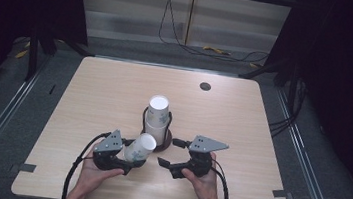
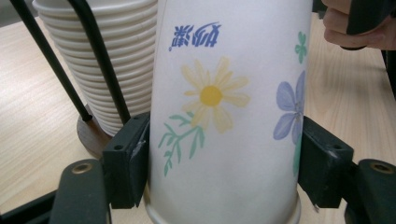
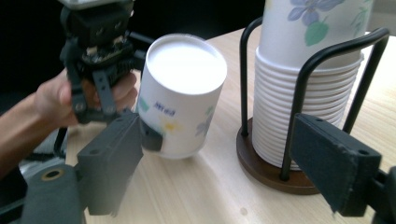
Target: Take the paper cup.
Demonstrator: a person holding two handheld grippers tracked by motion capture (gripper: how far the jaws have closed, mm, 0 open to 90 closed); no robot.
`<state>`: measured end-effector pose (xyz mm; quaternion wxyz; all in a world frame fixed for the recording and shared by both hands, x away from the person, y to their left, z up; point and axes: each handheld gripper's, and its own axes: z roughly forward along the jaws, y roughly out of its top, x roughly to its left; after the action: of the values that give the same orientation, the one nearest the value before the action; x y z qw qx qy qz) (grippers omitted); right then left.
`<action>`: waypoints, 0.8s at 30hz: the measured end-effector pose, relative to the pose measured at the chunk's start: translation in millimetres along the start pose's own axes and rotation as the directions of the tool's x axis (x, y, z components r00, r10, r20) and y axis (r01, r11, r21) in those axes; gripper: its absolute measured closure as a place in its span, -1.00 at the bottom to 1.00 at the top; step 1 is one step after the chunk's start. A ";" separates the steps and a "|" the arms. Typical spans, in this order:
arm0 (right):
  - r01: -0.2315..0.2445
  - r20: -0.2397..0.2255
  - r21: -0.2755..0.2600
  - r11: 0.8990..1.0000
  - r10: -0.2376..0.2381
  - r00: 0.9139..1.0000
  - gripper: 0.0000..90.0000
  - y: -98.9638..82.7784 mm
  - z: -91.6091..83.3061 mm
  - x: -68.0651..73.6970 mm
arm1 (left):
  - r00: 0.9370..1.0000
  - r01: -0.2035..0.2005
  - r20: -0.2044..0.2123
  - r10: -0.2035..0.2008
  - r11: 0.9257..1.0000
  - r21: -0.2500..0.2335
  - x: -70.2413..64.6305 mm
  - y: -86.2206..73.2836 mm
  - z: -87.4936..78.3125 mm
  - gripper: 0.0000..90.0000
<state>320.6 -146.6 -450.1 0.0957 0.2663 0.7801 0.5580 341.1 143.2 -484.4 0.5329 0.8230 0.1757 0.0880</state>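
A white paper cup printed with flowers is tilted bottom-up just above the table, and my left gripper is shut on its sides near the rim. In the left gripper view the two pads press on the cup from both sides. Behind it, a stack of upside-down paper cups stands in a black wire holder with a round brown base. My right gripper is open to the right of the held cup, nothing between its fingers. In the right gripper view, the cup sits left of the stack.
The wooden table has a dark round cable hole at the back right. Tape marks sit near both front corners. Cables lie on the floor beyond the far edge.
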 end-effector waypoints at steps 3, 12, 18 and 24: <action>0.006 -0.014 0.018 1.000 -0.005 1.000 -0.69 0.2 0.2 -0.4 | 1.000 0.000 -0.006 0.000 1.000 0.002 0.9 0.0 -1.1 -0.35; 0.044 -0.010 0.088 0.995 -0.044 0.999 -0.64 3.9 -1.5 -1.1 | 1.000 -0.025 0.017 0.024 0.998 0.065 2.4 7.2 -1.5 -0.35; 0.072 -0.012 0.125 0.990 -0.072 0.997 -0.51 7.6 -0.2 -1.1 | 0.999 -0.040 0.020 0.038 0.994 0.101 3.7 7.9 0.1 -0.35; 0.104 -0.025 0.192 0.976 -0.101 0.995 -0.49 9.3 5.3 -0.1 | 0.996 -0.078 0.048 0.071 0.986 0.147 1.8 14.5 2.3 -0.35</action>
<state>326.0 -140.1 -443.5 0.0919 0.2295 0.8440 0.4761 346.3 136.6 -472.3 0.4701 0.8681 0.1393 0.0769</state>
